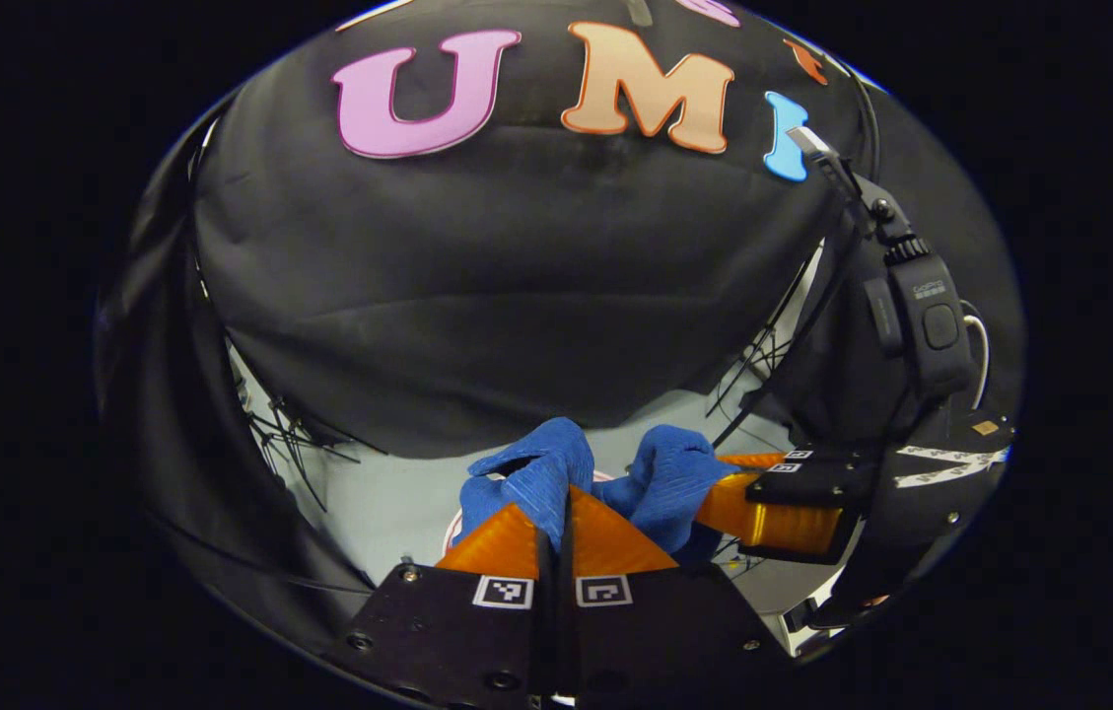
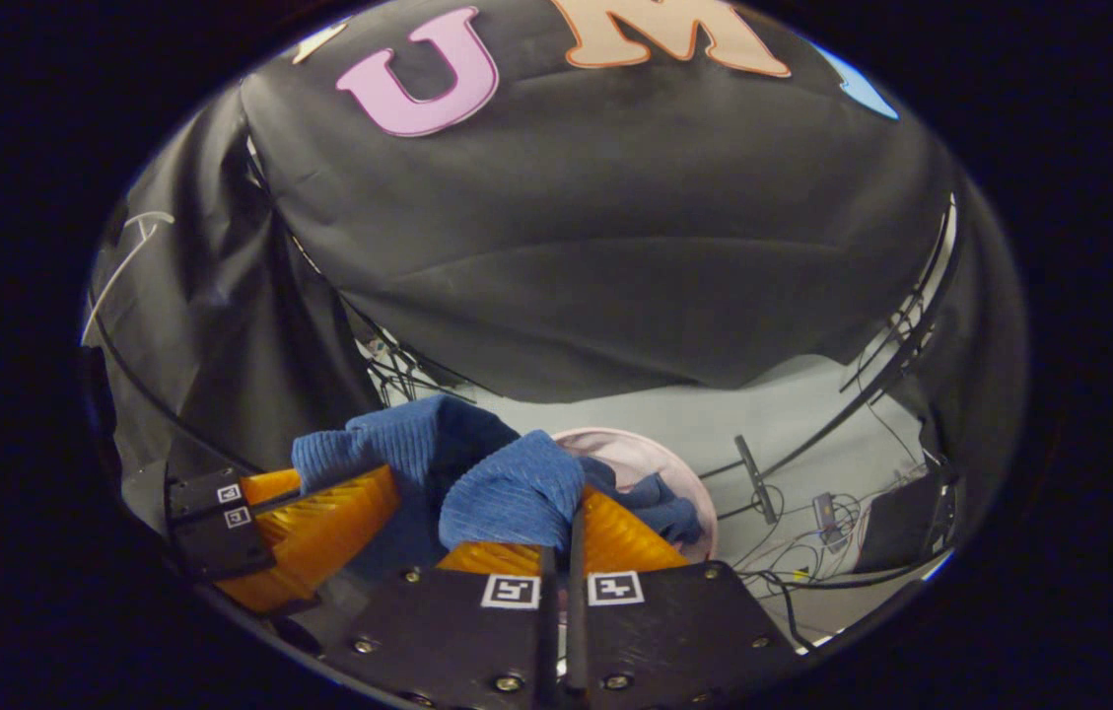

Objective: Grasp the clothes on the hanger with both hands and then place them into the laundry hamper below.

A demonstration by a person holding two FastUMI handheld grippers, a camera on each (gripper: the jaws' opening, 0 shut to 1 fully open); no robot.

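Observation:
A blue ribbed garment [image 1: 556, 471] is bunched between both grippers. In the left gripper view my left gripper [image 1: 564, 513] is shut on one fold of it, and the right gripper [image 1: 714, 498] pinches the other fold just to the right. In the right gripper view my right gripper [image 2: 571, 513] is shut on the blue garment [image 2: 507, 483], with the left gripper [image 2: 374, 493] holding the cloth at the lower left. Below the cloth sits the round pale pink laundry hamper [image 2: 689, 473], and part of the garment hangs down into it. The hamper's rim [image 1: 452, 528] peeks out under the cloth.
Black cloth walls surround the booth. The pale floor [image 2: 793, 414] carries cables and small devices [image 2: 827, 513] at the right. A camera mount [image 1: 921, 306] rides above the right gripper, close to the right edge of the left gripper view.

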